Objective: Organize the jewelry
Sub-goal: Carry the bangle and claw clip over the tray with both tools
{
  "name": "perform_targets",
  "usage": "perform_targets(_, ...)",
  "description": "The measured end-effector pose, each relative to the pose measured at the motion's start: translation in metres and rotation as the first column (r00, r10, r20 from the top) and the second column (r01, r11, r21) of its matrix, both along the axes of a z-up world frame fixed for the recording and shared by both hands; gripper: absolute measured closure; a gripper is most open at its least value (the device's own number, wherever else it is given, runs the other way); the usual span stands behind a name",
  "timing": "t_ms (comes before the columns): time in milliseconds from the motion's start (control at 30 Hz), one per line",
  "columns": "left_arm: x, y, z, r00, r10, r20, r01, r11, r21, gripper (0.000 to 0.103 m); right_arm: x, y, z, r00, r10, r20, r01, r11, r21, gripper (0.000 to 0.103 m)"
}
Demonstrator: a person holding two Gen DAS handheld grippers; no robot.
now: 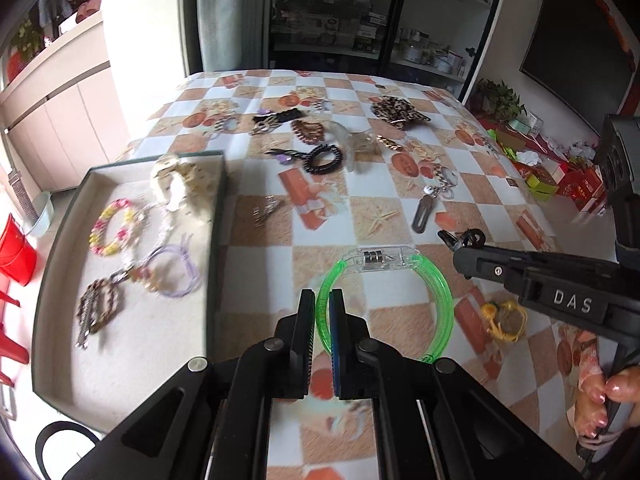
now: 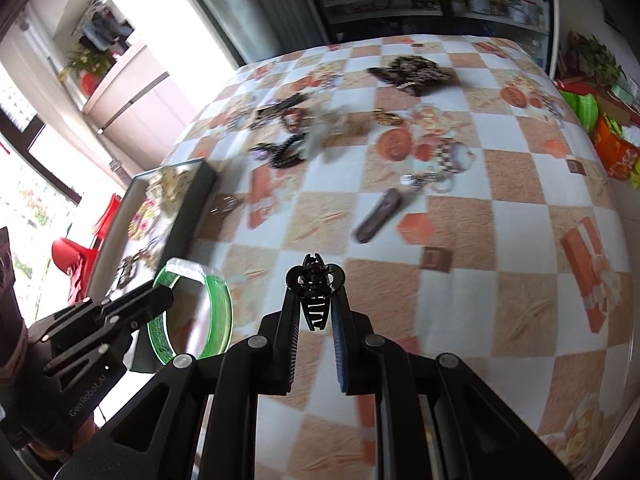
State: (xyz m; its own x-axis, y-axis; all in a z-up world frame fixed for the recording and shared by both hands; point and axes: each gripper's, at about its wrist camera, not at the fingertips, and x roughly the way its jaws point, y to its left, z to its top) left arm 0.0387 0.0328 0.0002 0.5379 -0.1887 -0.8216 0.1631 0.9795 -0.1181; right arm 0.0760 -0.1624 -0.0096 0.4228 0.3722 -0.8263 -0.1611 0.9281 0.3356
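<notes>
While the left gripper (image 1: 319, 312) pinches a green bangle (image 1: 434, 292) by its rim, jaws nearly shut on it, the ring hangs above the checked tabletop (image 1: 500, 204) with its clear clasp (image 1: 378, 257) at the far side; the right gripper (image 2: 316, 292) holds a small black claw clip (image 2: 316, 298) between its tips, jaws narrow around it, the clip upright with its teeth pointing back toward the camera; a hand (image 1: 604, 404) with painted nails grips the right tool's handle at the edge of the left view; to the left lies a dark-rimmed tray (image 1: 60, 224) with a pale lining, holding a pink-and-yellow bead bracelet (image 1: 112, 227), a lilac hair tie (image 1: 176, 272), a brown braided piece (image 1: 98, 308) and a cream clip (image 1: 172, 184); the bangle is just right of the tray, outside its rim; farther across the tabletop, well apart from both grippers, lie a black coil hair tie (image 1: 324, 159), a leopard-print bow (image 1: 398, 111), a grey flat clip (image 1: 423, 214) and a yellow scrunchie (image 1: 505, 320); much of the right view is blurred.
</notes>
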Motion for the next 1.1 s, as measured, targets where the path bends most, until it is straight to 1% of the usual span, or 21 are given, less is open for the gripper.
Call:
perform_targets(267, -0.029, 0.074, 0.005, 0.996, 0.083, 0.026, -0.083, 0.997, 0.005, 0.094, -0.007, 0.08, 0.015, 0.99, 0.138, 0.019, -0.138, 0.99, -0.003, 0.086)
perform_targets(500, -0.04, 0.142, -0.005, 0.985, 0.175, 0.002, -0.175, 0.984, 0.019, 0.094, -0.006, 0.16, 0.012, 0.963, 0.27, 0.008, -0.27, 0.963, -0.005, 0.086)
perform_targets(600, -0.039, 0.164, -0.014, 0.979, 0.203, -0.031, -0.202, 0.979, 0.015, 0.094, -0.004, 0.189, 0.006, 0.948, 0.319, -0.01, -0.319, 0.948, -0.011, 0.086)
perform_targets(700, -0.037, 0.175, -0.023, 0.978, 0.199, -0.061, -0.198, 0.98, 0.021, 0.094, -0.002, 0.216, -0.003, 0.931, 0.364, -0.031, -0.364, 0.931, -0.025, 0.086)
perform_targets(833, -0.031, 0.18, -0.036, 0.975, 0.197, -0.102, -0.194, 0.98, 0.047, 0.094, 0.005, 0.24, -0.016, 0.915, 0.397, -0.068, -0.4, 0.915, -0.05, 0.086)
perform_targets(1000, -0.019, 0.184, -0.054, 0.967, 0.213, -0.139, -0.203, 0.976, 0.083, 0.094, 0.019, 0.255, -0.039, 0.907, 0.398, -0.137, -0.41, 0.909, -0.075, 0.086)
perform_targets(1100, -0.013, 0.189, -0.062, 0.961, 0.236, -0.143, -0.221, 0.969, 0.112, 0.094, 0.026, 0.259, -0.048, 0.909, 0.388, -0.151, -0.405, 0.908, -0.106, 0.086)
